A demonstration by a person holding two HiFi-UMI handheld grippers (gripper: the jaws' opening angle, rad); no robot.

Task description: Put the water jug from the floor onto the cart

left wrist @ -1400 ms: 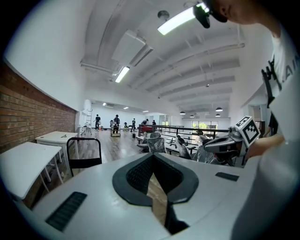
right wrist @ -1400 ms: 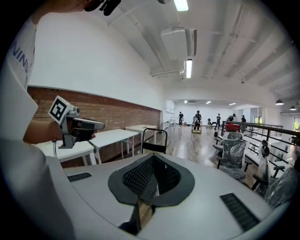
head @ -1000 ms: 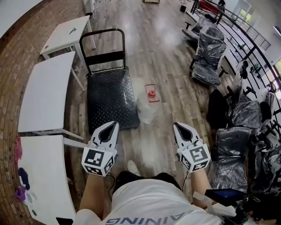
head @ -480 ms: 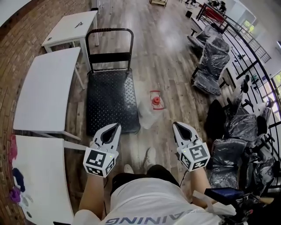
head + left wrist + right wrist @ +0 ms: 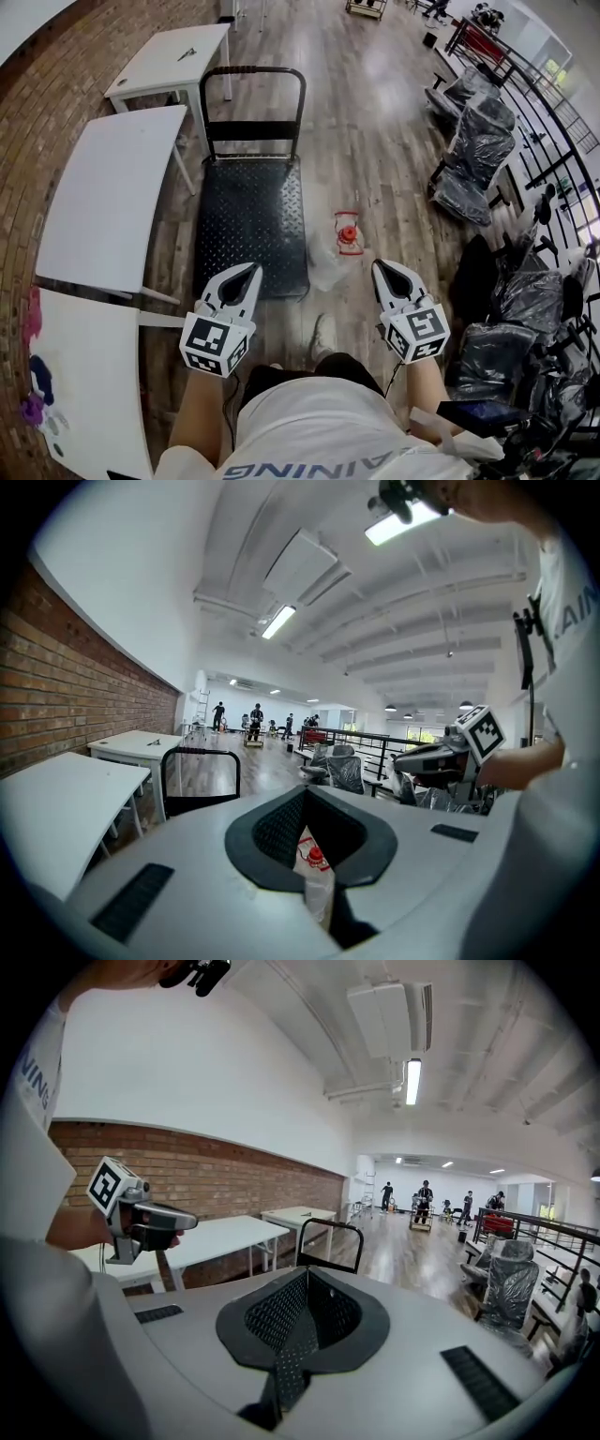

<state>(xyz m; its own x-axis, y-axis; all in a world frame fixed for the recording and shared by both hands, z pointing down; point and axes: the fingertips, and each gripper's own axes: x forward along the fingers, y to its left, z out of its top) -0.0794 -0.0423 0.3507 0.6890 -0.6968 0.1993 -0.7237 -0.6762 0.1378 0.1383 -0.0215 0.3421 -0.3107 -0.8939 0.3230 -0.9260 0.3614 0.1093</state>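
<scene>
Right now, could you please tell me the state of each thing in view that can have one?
water jug: upright on the floor beside the cart's near right corner, red cap on, not held.
cart: deck bare, push handle upright.
left gripper: jaws slightly apart, nothing in them.
right gripper: jaws shut, nothing in them.
chairs: wrapped in plastic.

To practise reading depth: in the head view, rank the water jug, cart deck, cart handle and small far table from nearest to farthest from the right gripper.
1. water jug, just ahead-left of the right gripper.
2. cart deck, left of the jug.
3. cart handle, at the deck's far end.
4. small white table, far upper left.
</scene>
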